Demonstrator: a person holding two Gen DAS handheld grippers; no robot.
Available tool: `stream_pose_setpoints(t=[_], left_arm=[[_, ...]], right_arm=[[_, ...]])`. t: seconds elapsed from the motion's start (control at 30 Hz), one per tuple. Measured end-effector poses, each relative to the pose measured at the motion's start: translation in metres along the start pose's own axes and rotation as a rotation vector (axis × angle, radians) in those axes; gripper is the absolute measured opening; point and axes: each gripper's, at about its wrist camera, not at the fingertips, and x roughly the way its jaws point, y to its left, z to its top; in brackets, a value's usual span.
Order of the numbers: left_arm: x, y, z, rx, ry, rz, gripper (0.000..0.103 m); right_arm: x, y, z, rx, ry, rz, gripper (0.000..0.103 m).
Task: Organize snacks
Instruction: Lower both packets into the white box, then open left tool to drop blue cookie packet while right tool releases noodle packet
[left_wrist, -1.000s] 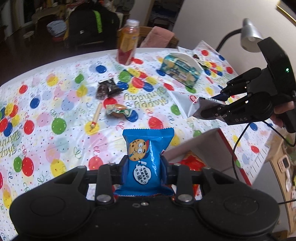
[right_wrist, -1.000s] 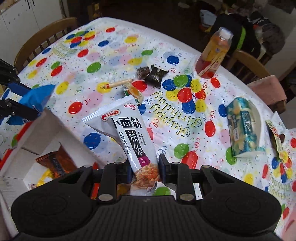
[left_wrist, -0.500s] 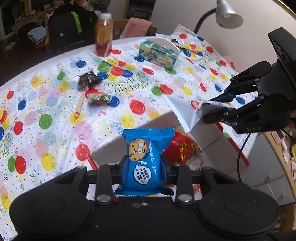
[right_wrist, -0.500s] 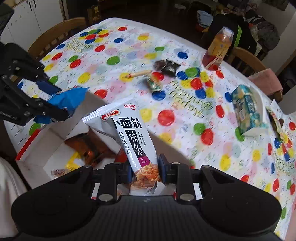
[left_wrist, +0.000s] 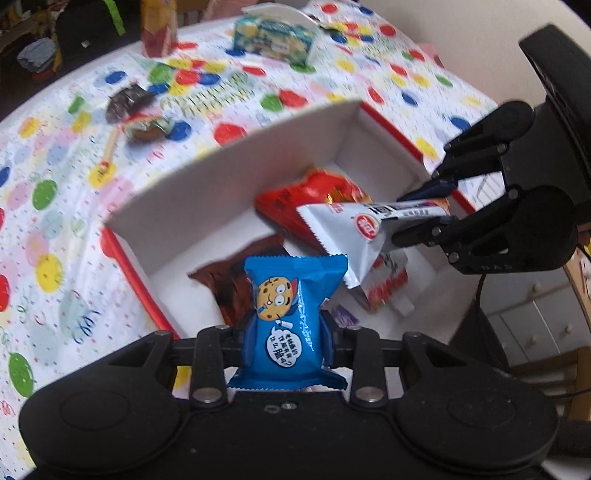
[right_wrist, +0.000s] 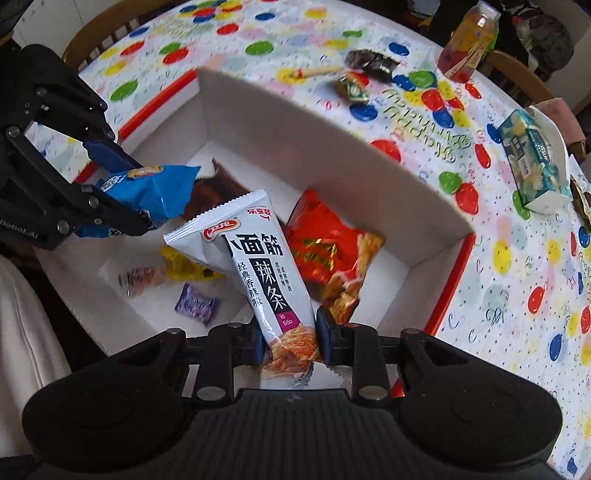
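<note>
My left gripper (left_wrist: 290, 338) is shut on a blue cookie packet (left_wrist: 291, 325), held over the near end of a white box with a red rim (left_wrist: 236, 162). My right gripper (right_wrist: 286, 334) is shut on a white spicy-strip pouch (right_wrist: 255, 266), also above the box. Each gripper shows in the other's view: the right one (left_wrist: 439, 212) with the pouch (left_wrist: 362, 229), the left one (right_wrist: 136, 192) with the blue packet (right_wrist: 155, 188). Inside the box (right_wrist: 332, 158) lie a red snack bag (right_wrist: 328, 251), a brown packet (left_wrist: 229, 284), a yellow packet (right_wrist: 181, 264) and a purple candy (right_wrist: 195, 304).
On the balloon-print tablecloth (right_wrist: 517, 266) beyond the box lie a dark wrapped snack (right_wrist: 373, 61), a green-gold wrapped sweet (right_wrist: 352, 88) and a stick snack (right_wrist: 317, 71). A juice bottle (right_wrist: 469, 40) and a tissue pack (right_wrist: 535, 162) stand farther back. Wooden chairs (right_wrist: 517, 74) ring the table.
Both grippers have moved from above the tablecloth to over the open box, each keeping its packet. The box's contents have come into view.
</note>
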Motion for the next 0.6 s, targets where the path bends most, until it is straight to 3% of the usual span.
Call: stream_pose_setpoints(t=[0.17, 0.6], left_arm=[[0.016, -0.008, -0.010, 0.024, 0.048, 0.002, 0.031], [0.023, -0.013, -0.013, 0.084, 0.043, 0.065, 0.033]], right_arm=[[0.012, 0.011, -0.010, 0.017, 0.034, -0.018, 0.027], [0.026, 0.020, -0.021, 0.078, 0.052, -0.049, 0.027]])
